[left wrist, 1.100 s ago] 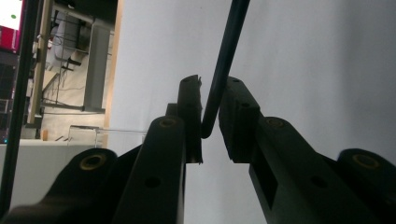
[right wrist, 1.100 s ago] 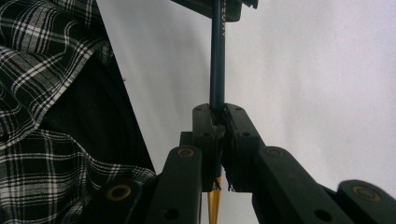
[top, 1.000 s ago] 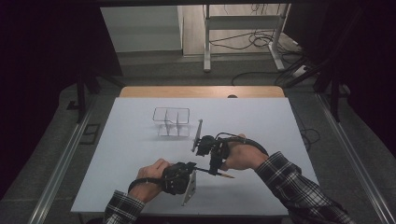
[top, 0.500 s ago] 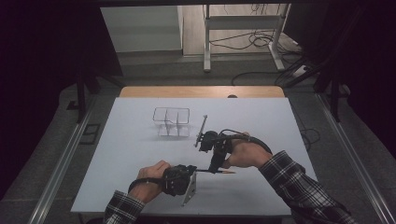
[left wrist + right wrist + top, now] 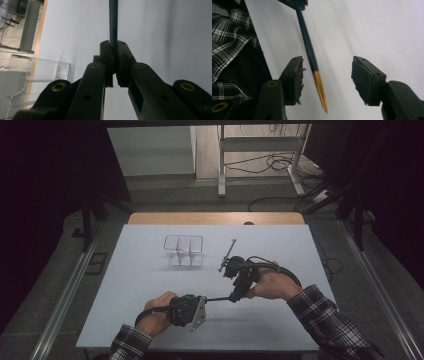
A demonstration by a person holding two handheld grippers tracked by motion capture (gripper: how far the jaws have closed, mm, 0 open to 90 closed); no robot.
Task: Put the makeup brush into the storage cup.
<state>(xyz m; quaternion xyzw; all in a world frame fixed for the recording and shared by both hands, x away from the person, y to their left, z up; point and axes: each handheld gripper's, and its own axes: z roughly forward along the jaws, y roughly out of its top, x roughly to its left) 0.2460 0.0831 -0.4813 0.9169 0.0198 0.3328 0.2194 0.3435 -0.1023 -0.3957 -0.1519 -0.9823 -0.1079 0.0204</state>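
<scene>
While your left gripper (image 5: 200, 305), near the front edge of the white table (image 5: 140, 285), is clamped tight on the dark end of a slim pen (image 5: 308, 51), that pen runs level to the right, raised off the table, with its gold tip lying between the jaws of your right gripper (image 5: 235, 295). Your right gripper's jaws have just been opening and now stand well apart, neither pad touching the pen. Farther back and to the left, a clear acrylic holder (image 5: 183, 251) stands on the table, with a thin grey rod (image 5: 227, 255) lying to its right, beyond your right hand.
</scene>
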